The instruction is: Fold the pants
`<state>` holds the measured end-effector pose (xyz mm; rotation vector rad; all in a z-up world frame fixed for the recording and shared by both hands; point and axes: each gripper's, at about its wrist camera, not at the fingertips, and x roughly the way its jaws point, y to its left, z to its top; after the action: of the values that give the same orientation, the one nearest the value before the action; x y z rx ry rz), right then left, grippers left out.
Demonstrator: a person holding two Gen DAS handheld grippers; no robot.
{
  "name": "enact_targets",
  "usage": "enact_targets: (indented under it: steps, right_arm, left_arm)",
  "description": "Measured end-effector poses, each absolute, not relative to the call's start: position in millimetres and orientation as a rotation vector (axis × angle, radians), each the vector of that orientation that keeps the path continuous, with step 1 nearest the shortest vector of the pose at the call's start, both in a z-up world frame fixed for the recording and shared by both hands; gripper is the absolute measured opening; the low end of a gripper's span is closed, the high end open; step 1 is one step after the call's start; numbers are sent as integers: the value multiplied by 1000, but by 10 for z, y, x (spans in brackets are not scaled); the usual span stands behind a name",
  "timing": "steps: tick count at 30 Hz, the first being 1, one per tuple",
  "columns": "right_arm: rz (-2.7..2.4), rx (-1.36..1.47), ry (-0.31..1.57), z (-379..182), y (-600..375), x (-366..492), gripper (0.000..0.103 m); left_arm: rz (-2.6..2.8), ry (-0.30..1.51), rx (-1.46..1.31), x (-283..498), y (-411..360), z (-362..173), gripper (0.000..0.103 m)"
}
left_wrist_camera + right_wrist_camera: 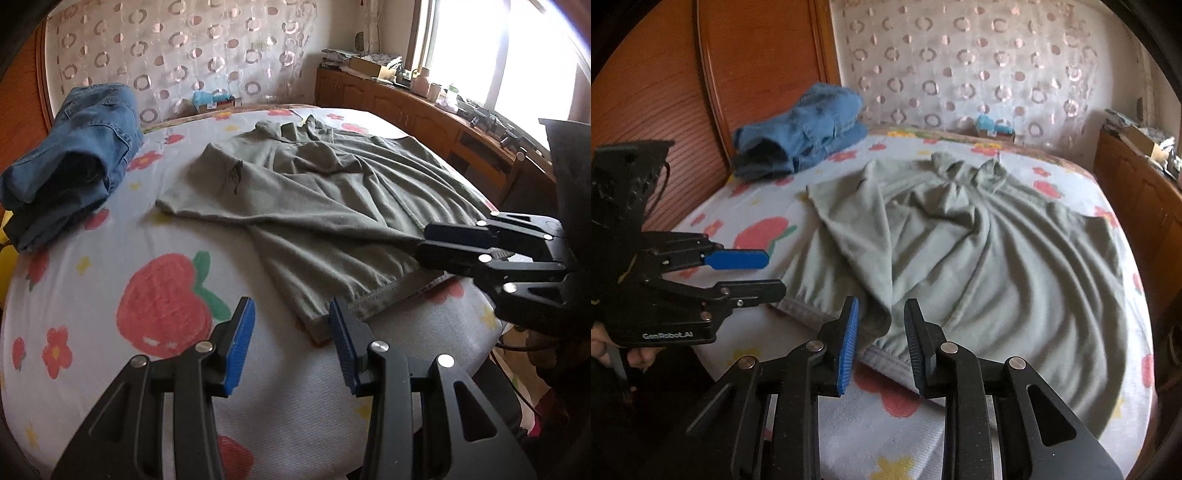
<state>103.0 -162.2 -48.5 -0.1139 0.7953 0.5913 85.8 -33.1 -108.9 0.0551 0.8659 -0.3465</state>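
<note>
Grey-green pants [325, 206] lie spread and wrinkled on the flowered bed sheet [110, 295]; they also show in the right wrist view [979, 258]. My left gripper [291, 332] is open, its fingers at the near hem corner of the pants, empty. It shows from the side in the right wrist view [772, 273]. My right gripper [881, 325] is open, its fingers on either side of a bunched fold at the waistband, not closed on it. In the left wrist view it [421, 240] sits at the pants' right edge.
Folded blue jeans [74, 155] lie at the far left of the bed, also in the right wrist view [805, 133]. A wooden headboard [757, 66] and a patterned curtain [184, 55] stand behind. A wooden cabinet [424, 110] with clutter runs under the window at right.
</note>
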Motion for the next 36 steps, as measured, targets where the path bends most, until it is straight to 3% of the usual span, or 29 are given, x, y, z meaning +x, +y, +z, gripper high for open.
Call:
enact_targets:
  steps: [5, 7, 9, 11, 36]
  right_arm:
    - [598, -119, 824, -557, -1577, 1082, 22]
    - [602, -123, 830, -564, -1557, 1096, 17]
    - [611, -128, 826, -559, -1532, 1101, 5]
    - [601, -139, 791, -515, -1521, 1076, 1]
    - [460, -143, 534, 318, -2164, 812, 0]
  left_arm:
    - [-361, 866, 25, 853, -281, -1100, 41]
    - [-363, 864, 19, 860, -276, -1108, 41]
    - [-364, 862, 13, 860, -269, -1108, 41]
    - [-358, 857, 11, 852, -261, -1097, 41]
    - [-391, 704, -23, 838, -403, -548, 41]
